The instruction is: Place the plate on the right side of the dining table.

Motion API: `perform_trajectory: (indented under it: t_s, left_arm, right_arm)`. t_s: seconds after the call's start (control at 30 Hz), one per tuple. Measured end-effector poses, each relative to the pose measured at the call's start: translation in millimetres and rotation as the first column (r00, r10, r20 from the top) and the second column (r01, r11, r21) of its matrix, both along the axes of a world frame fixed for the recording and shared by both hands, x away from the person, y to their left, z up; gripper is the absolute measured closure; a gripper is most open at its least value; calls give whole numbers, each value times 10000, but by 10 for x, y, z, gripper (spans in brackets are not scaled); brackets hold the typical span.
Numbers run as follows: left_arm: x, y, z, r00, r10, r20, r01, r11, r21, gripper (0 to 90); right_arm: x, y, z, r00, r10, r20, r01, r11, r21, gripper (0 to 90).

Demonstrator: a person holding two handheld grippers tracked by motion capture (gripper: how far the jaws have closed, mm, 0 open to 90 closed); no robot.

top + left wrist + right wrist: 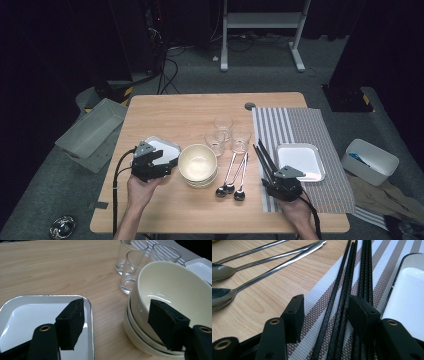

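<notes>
My left gripper [161, 161] hovers low at the table's left, jaws open and empty. In the left gripper view [117, 320] one pad hangs over a white square plate [25, 317] and the other at the rim of a stack of cream bowls [170, 287]. Plate [167, 146] and bowls [198, 161] lie side by side. My right gripper [276, 179] rests low on the striped placemat [300, 125], open, jaws [327, 312] straddling several black chopsticks [342, 290] that lie flat on the mat; the pads do not press them. The chopsticks [264, 157] point away from me.
Three clear glasses [223, 125] stand behind the bowls. Three spoons [232, 172] lie between the bowls and the mat. A white rectangular plate [300, 160] sits on the mat beside the chopsticks. A grey bin [90, 131] and a white tub [370, 161] sit off the table's sides.
</notes>
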State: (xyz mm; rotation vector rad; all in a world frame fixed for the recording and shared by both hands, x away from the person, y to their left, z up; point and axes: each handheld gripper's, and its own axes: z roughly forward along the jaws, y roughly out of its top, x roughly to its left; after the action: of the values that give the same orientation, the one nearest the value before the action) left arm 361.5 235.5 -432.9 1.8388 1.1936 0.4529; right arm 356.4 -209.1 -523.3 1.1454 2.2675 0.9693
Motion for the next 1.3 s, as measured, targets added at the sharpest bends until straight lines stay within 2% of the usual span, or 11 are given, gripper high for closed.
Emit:
perform_trajectory:
  t_s: [0.03, 0.1, 0.3, 0.4, 0.47, 0.83, 1.07, 1.17, 1.3]
  left_arm:
    - [21, 10, 6, 9999, -100, -71, 98, 9996, -249, 297]
    - [29, 7, 7, 9999, -110, -78, 108, 9995, -291, 297]
    - [91, -89, -7, 9992, -366, -169, 364, 9993, -94, 301]
    - [121, -157, -8, 9985, -541, -116, 544, 9981, 298, 336]
    - [145, -198, -13, 9977, -662, -149, 666, 9972, 332, 350]
    - [257, -374, -28, 9956, -937, -95, 941, 9918, 862, 369]
    - [296, -407, -49, 9947, -1004, -222, 1018, 9918, 774, 403]
    - [308, -426, -66, 9954, -943, -162, 954, 9911, 924, 412]
    - [319, -432, -76, 9948, -1008, -143, 1017, 9905, 923, 440]
  right_arm:
    - [0, 0, 0, 10000, -2, 4, 2, 10000, -3, 472]
    - [-1, 1, 0, 10000, -2, 9, 2, 10000, -8, 472]
    - [-2, 2, 0, 10000, -14, -3, 14, 10000, -7, 472]
    - [-2, 2, 0, 10000, -12, 0, 12, 10000, -9, 472]
    - [-2, 2, 0, 10000, -13, 1, 13, 10000, -10, 472]
    - [-2, 2, 0, 10000, -10, 13, 10, 10000, -22, 472]
    - [-3, 2, 0, 10000, -9, 11, 9, 10000, -21, 473]
    - [-2, 2, 0, 10000, -8, 13, 8, 10000, -22, 473]
    - [-3, 2, 0, 10000, -8, 15, 8, 10000, -15, 473]
